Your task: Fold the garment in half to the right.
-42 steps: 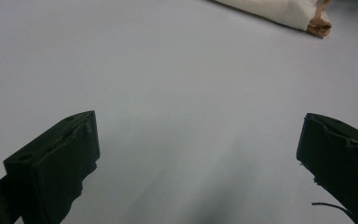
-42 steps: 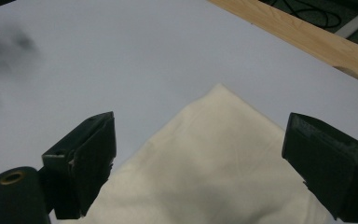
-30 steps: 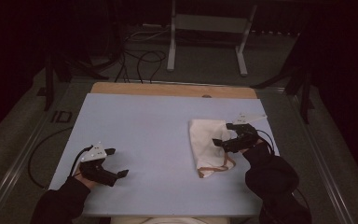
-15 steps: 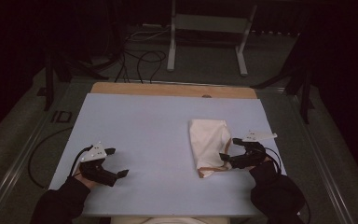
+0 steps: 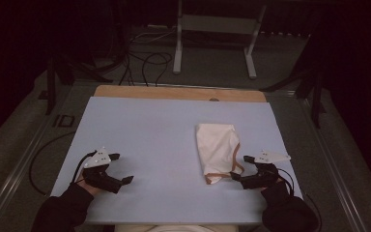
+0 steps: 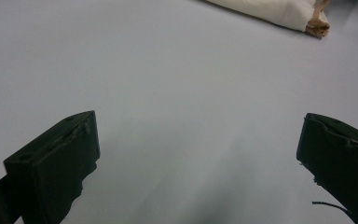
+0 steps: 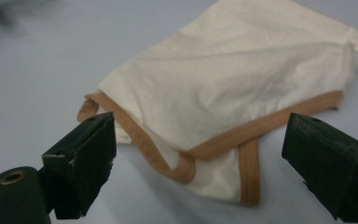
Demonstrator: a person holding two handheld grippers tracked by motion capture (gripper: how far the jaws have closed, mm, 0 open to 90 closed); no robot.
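A folded cream cloth [image 7: 223, 93] lies just ahead of the right gripper [image 7: 200, 154], between its wide-spread jaws. The left gripper [image 6: 196, 154] gapes wide, holding nothing. Pinching only the tan trim could unfold it.

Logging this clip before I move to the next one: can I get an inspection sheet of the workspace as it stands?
Surface: pale blue table top, bare wooden strip at the far edge.
Job's things: cream folded cloth with tan trim, lying flat right of centre.
Clutter: nothing seen.
Grippers: left hand-held gripper open, over bare table; right hand-held gripper open, jaws at the cloth's near trimmed edge, not gripping.
Cables: black cable trailing off the left edge; more on the floor behind.
Surroundings: dark room, metal stand beyond the table.
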